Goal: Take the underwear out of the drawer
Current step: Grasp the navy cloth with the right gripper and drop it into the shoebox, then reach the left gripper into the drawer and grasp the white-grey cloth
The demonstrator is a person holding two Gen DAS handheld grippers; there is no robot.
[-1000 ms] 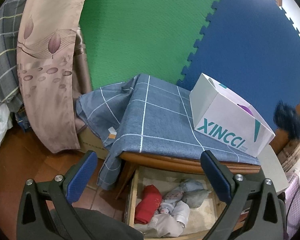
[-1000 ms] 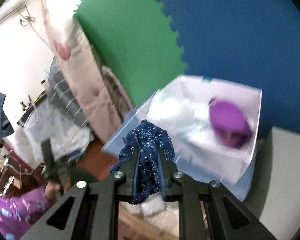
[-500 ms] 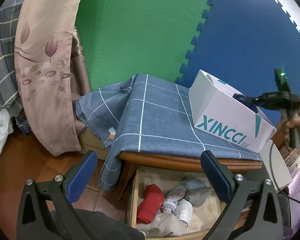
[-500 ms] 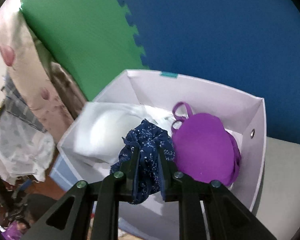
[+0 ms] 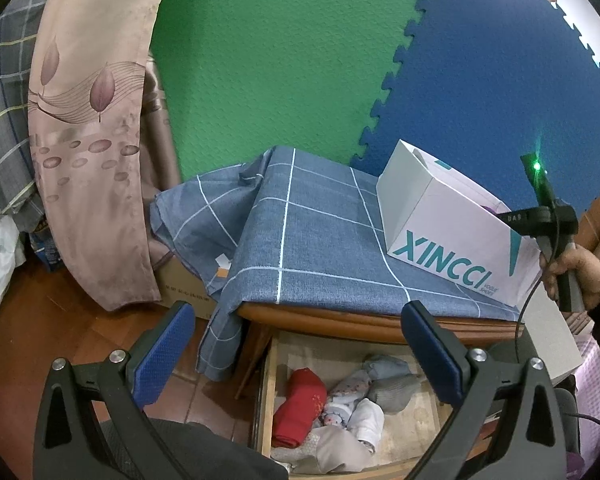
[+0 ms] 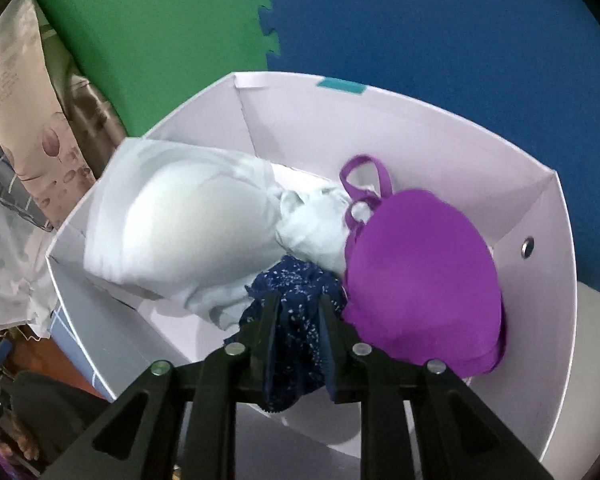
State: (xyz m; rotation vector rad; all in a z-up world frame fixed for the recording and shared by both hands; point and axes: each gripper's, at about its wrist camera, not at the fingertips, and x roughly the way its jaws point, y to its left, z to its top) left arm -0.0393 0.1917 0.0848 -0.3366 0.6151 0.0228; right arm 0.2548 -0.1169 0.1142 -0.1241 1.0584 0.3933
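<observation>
My right gripper (image 6: 298,300) is shut on dark blue patterned underwear (image 6: 292,292) and holds it low inside the white box (image 6: 312,108), between a white bra (image 6: 180,216) and a purple bra (image 6: 420,288). My left gripper (image 5: 296,344) is open and empty, above the open wooden drawer (image 5: 269,392). The drawer holds a red rolled garment (image 5: 300,408), several pale rolled pieces (image 5: 356,404) and a grey one (image 5: 392,392). The white box (image 5: 440,236), marked XINCCI, stands on the table in the left wrist view, with the right gripper's body (image 5: 540,216) over its far end.
A blue checked cloth (image 5: 300,232) covers the tabletop above the drawer. A beige flowered curtain (image 5: 88,120) hangs at the left. Green and blue foam mats (image 5: 284,48) line the wall. A cardboard box (image 5: 184,284) sits on the floor by the table leg.
My right gripper has moved down into the white box with the blue underwear, now between the two bras. My left gripper has stayed open over the drawer.
</observation>
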